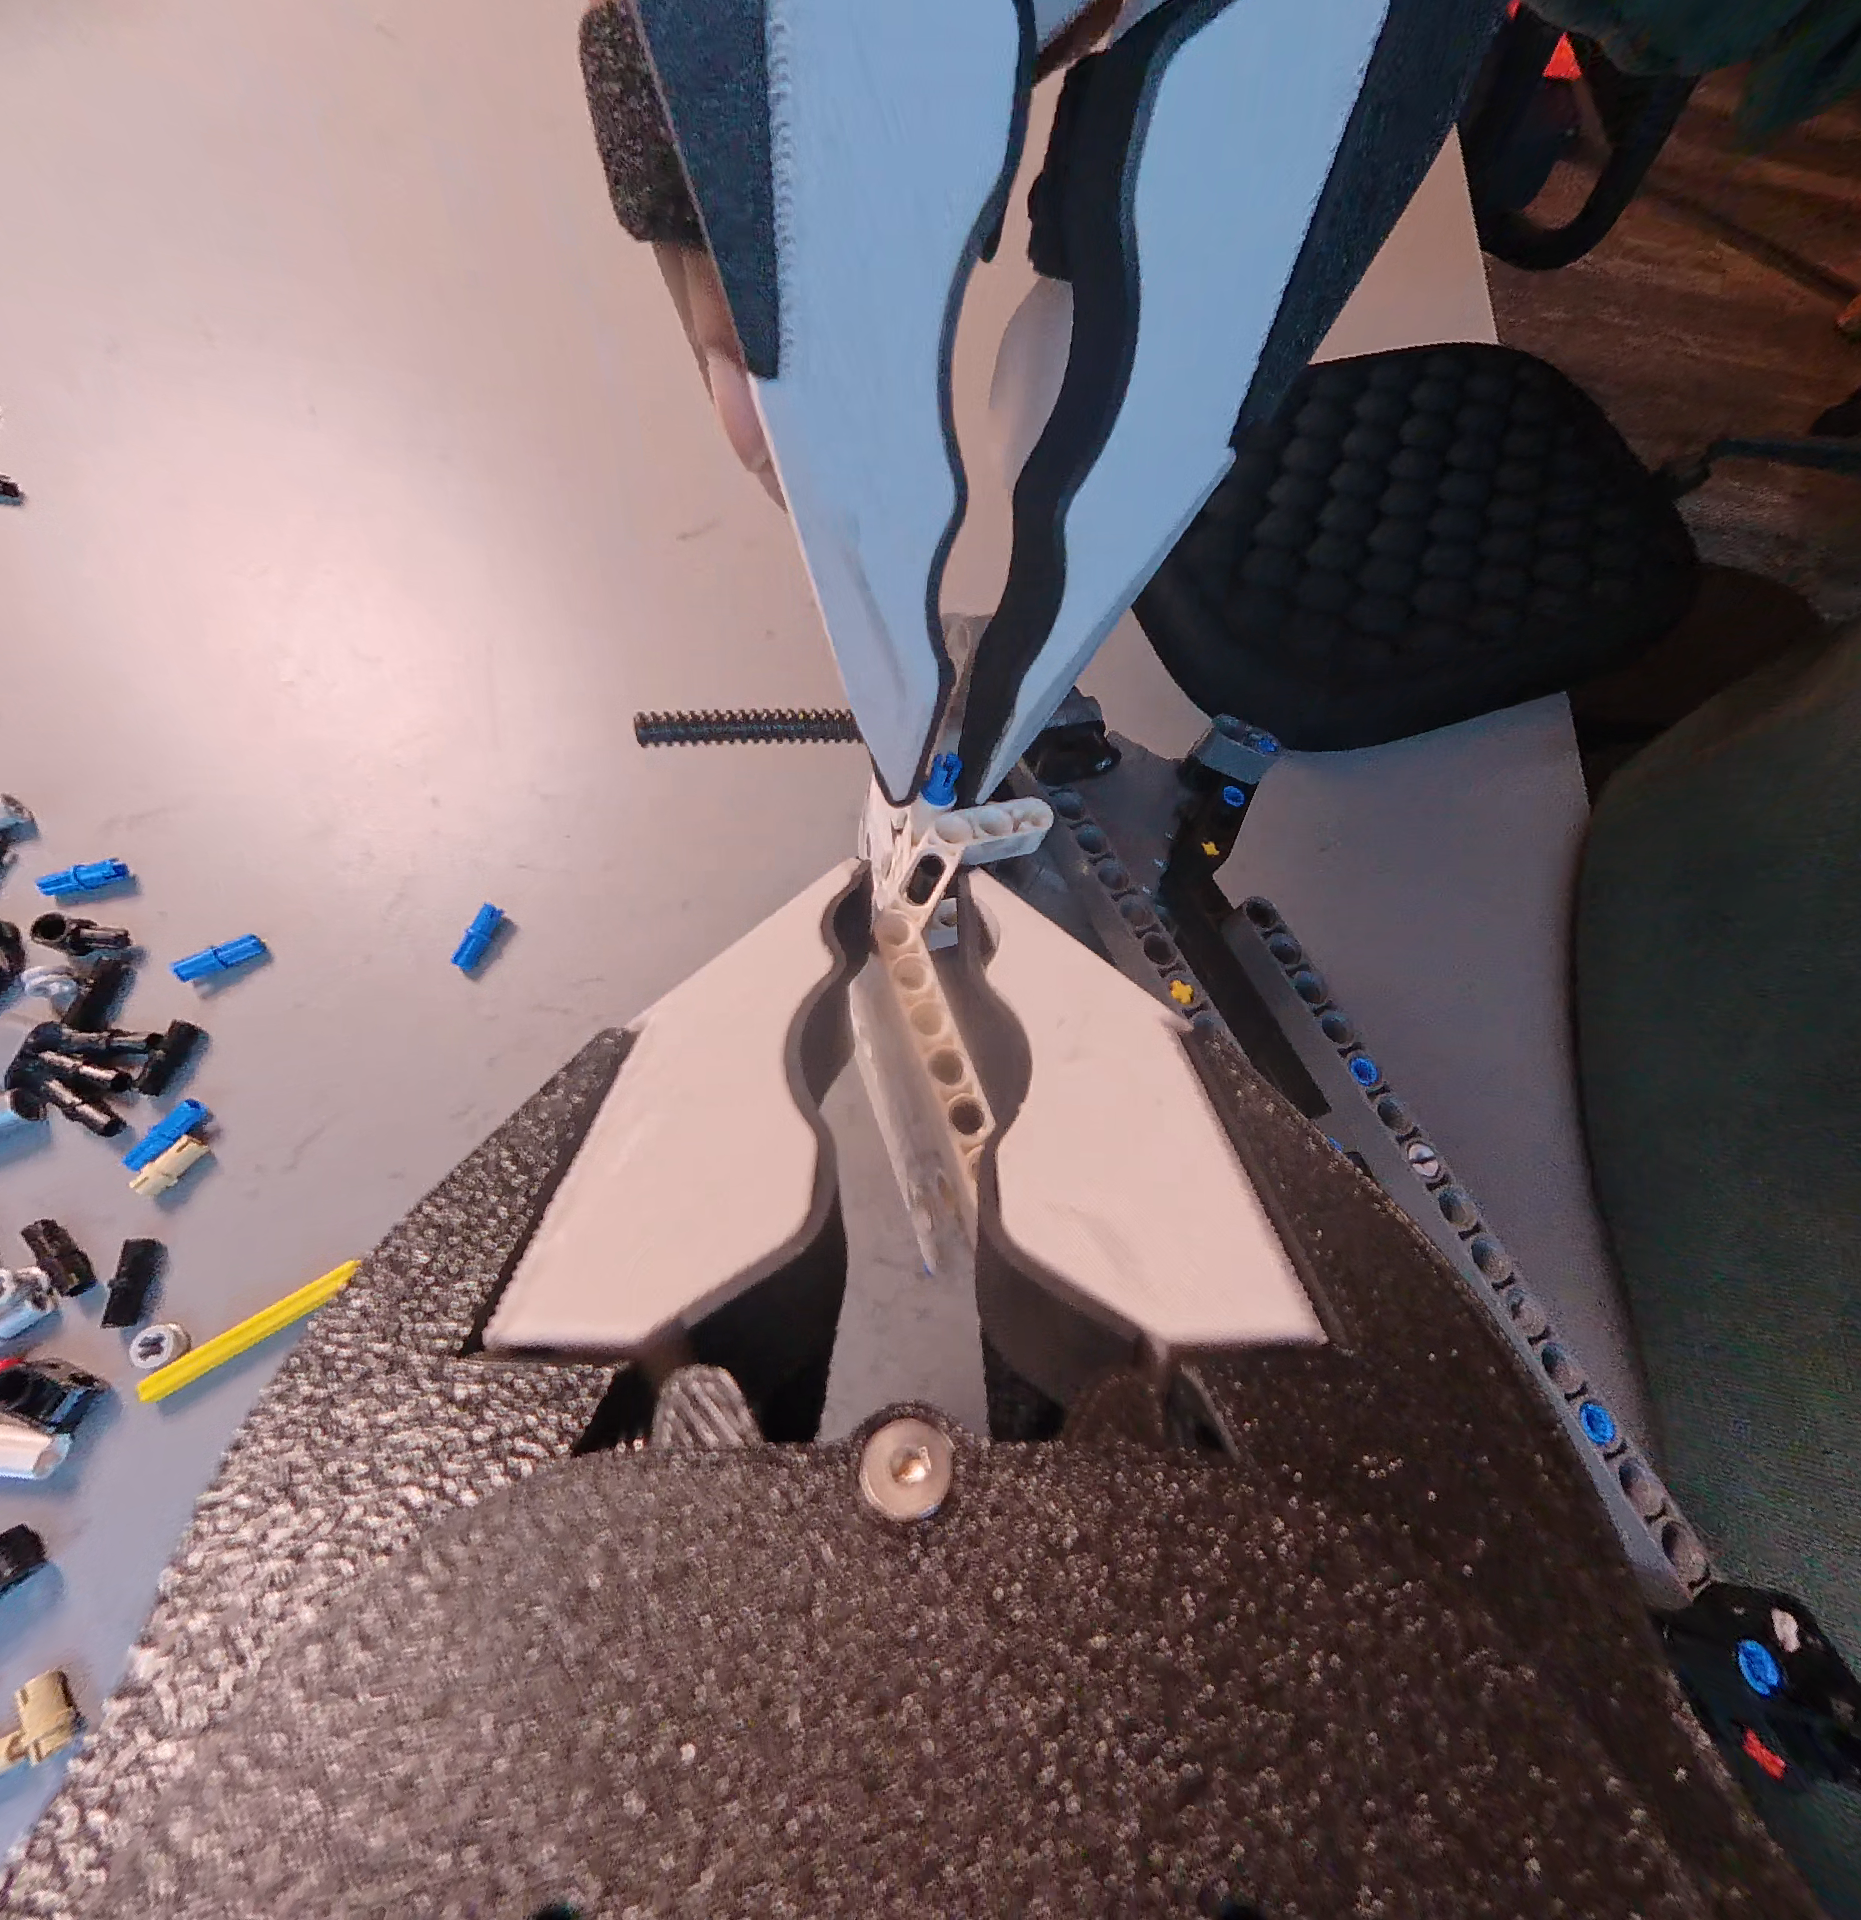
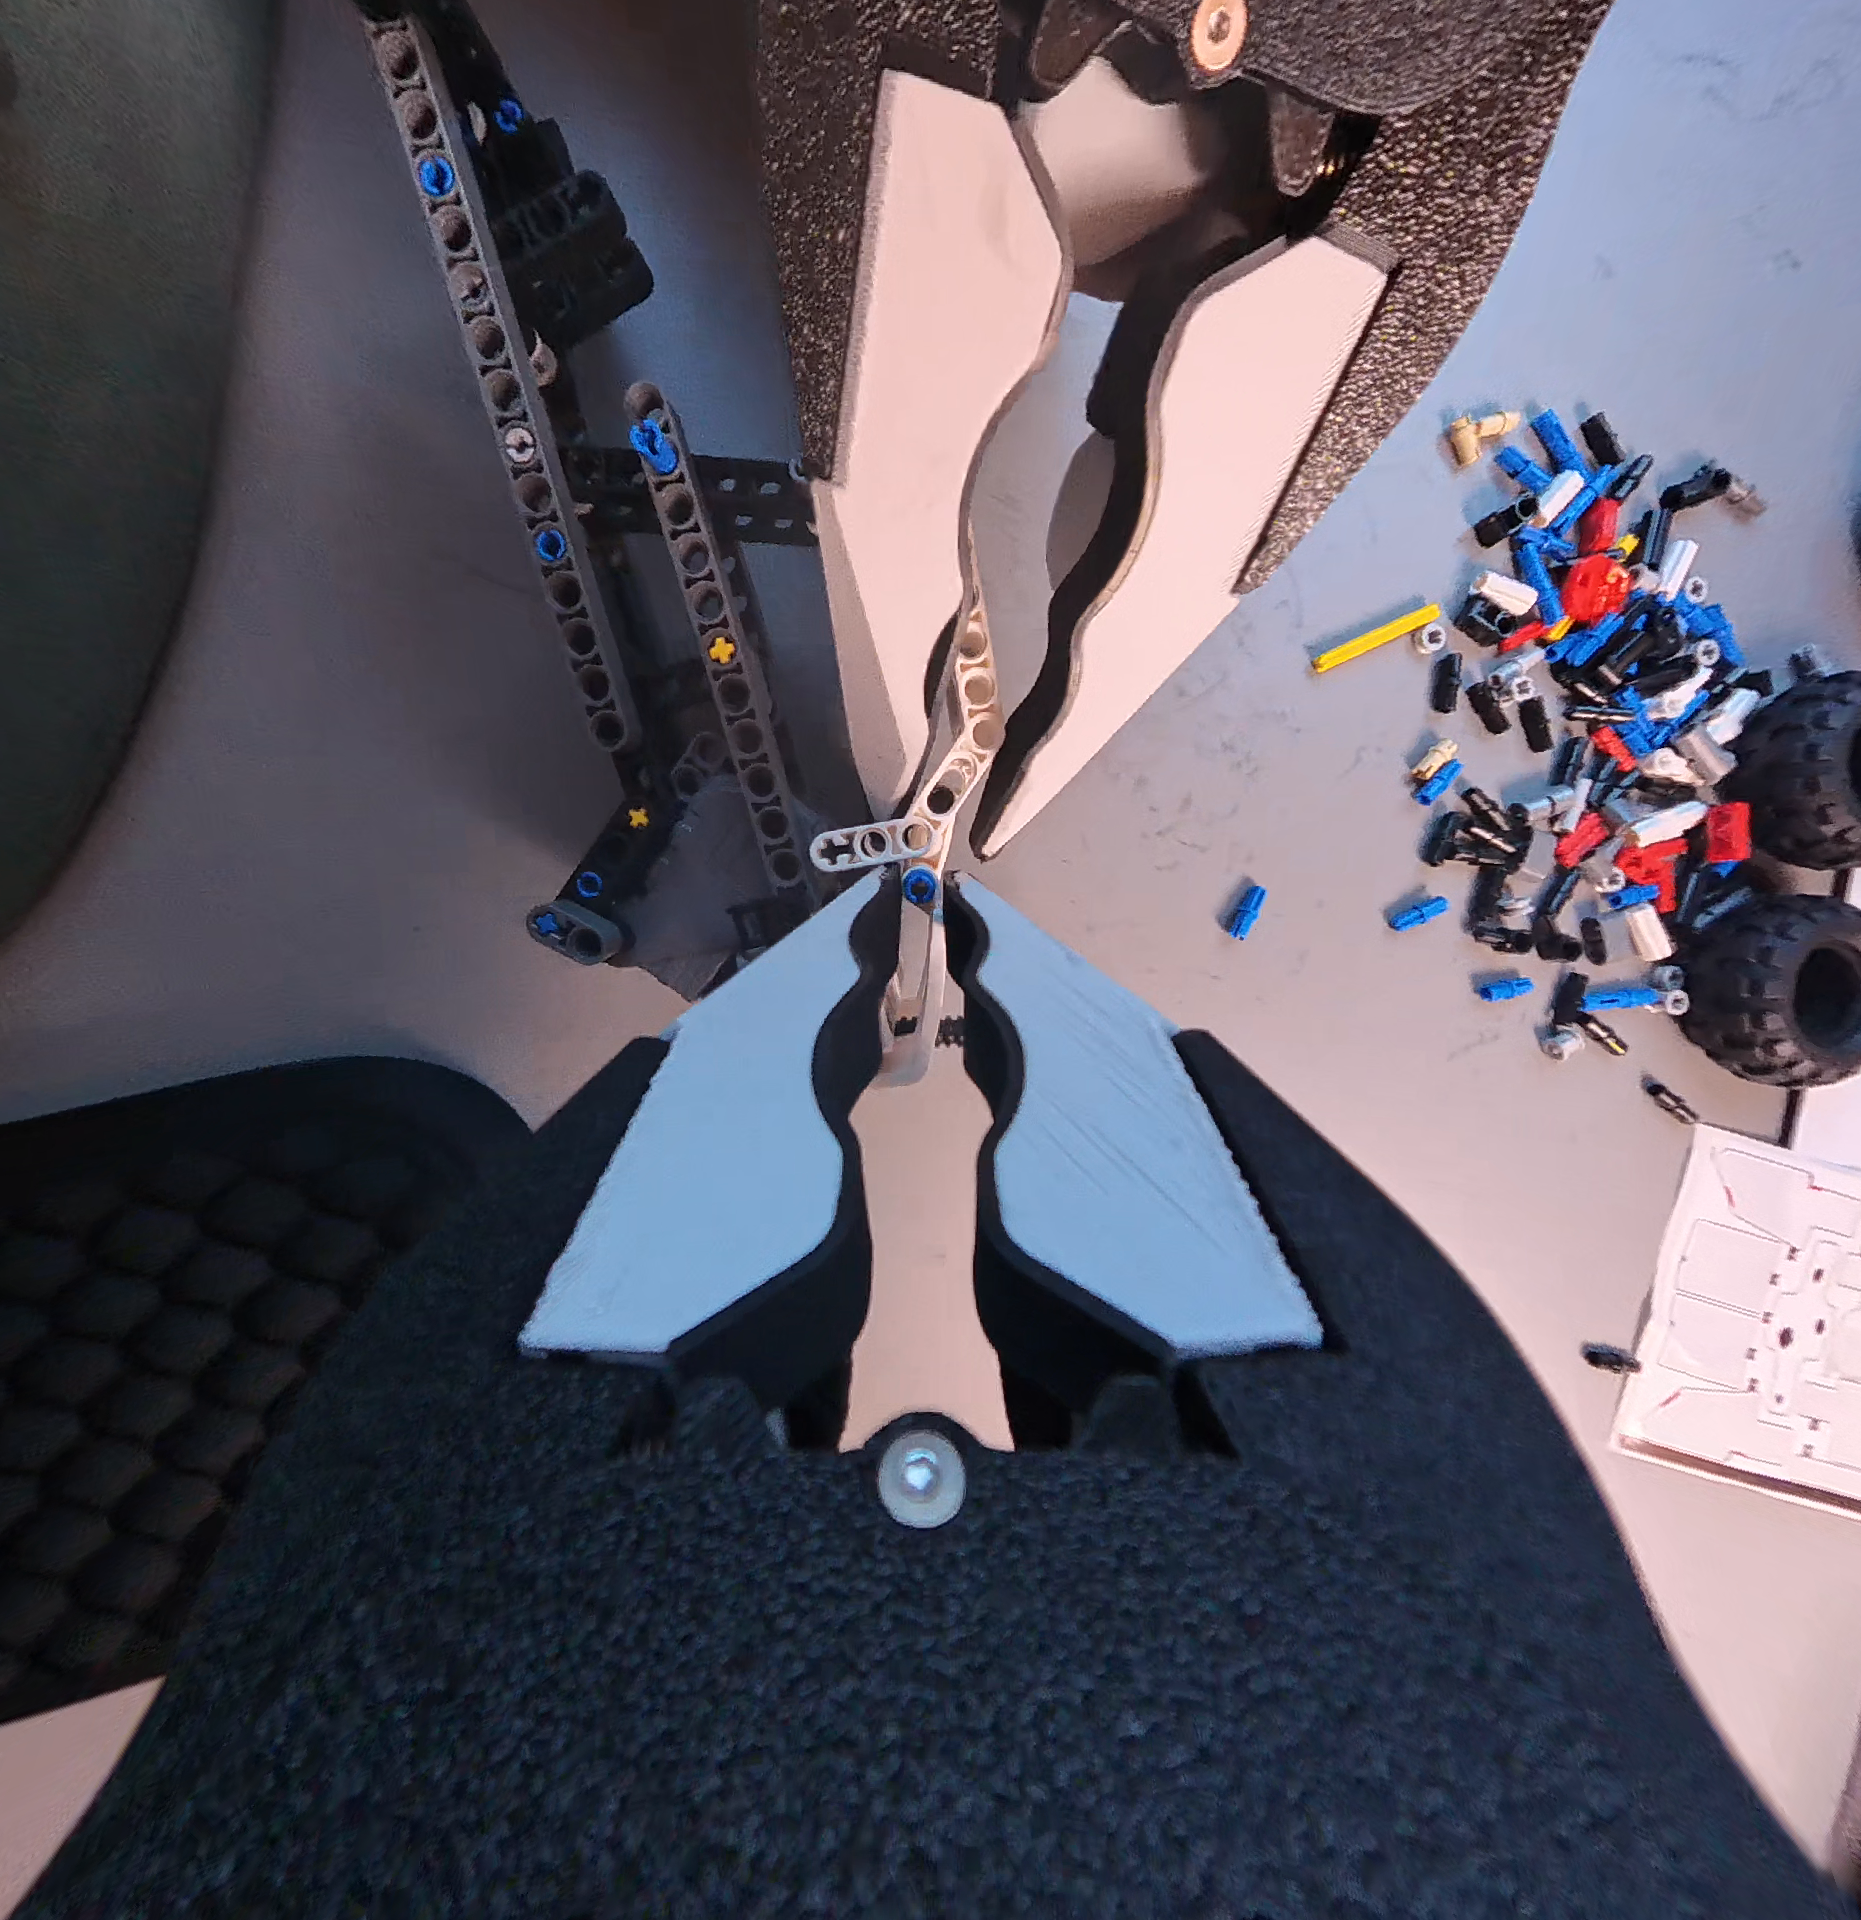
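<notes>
A white perforated beam (image 1: 931,1039) is pinched between the fingers of the left tool (image 1: 910,904), running lengthwise along the narrow gap and reaching past the fingertips. At its far end it meets a short white beam (image 1: 993,828) lying crosswise and a second white piece (image 2: 921,987), which the right tool (image 2: 921,894) grips from the opposite side. A blue pin (image 2: 919,886) sits at that joint, right between the right tool's fingertips. Both tools are clenched on this small white assembly, tip to tip, held just above the pale tabletop (image 1: 334,416).

Just beside the joint lies a grey and black frame of long holed beams (image 2: 490,343) with blue and yellow pins in some holes. A black ribbed axle (image 1: 744,726) lies on the tabletop behind the right tool. Farther off is a scattered heap of small blue, black, red and white connectors (image 2: 1601,675), a yellow rod (image 2: 1373,636), loose blue pins (image 1: 477,936), two black knobby tyres (image 2: 1809,987) and a white sheet (image 2: 1778,1330). A black cushioned chair seat (image 1: 1425,540) stands at the tabletop's edge.
</notes>
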A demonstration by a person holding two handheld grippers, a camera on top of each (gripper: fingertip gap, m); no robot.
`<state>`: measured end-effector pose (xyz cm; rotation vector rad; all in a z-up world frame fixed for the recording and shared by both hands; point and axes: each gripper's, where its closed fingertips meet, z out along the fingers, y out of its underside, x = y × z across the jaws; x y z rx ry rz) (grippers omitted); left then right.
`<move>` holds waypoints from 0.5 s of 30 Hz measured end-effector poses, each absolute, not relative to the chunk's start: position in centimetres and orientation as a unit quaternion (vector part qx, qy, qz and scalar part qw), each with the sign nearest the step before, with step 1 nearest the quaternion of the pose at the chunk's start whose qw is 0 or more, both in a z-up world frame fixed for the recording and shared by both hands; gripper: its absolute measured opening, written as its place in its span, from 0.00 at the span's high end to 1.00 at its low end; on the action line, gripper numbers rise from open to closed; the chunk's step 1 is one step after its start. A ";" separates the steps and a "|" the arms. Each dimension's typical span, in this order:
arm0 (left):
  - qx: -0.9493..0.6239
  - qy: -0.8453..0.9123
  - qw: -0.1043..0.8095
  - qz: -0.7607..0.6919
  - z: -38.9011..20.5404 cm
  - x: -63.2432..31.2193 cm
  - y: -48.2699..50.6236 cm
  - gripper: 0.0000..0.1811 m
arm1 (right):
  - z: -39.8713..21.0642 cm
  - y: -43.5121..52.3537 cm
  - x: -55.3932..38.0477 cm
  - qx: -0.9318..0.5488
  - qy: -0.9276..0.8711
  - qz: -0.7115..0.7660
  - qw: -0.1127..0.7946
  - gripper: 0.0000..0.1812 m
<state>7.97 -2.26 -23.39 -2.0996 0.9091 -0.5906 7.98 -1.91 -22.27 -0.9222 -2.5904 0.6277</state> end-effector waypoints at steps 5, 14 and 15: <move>-0.818 0.366 0.374 -0.237 -23.4 8.2 -2.6 0.91 | -22.0 -2.3 8.3 -0.296 -0.916 0.214 0.166 0.97; -0.789 0.425 0.356 -0.264 -23.6 9.4 -3.5 0.88 | -22.0 -3.1 9.0 -0.247 -0.929 0.209 0.179 0.98; -0.788 0.429 0.353 -0.264 -23.6 9.5 -3.6 0.88 | -22.0 -3.2 9.1 -0.246 -0.929 0.210 0.178 0.99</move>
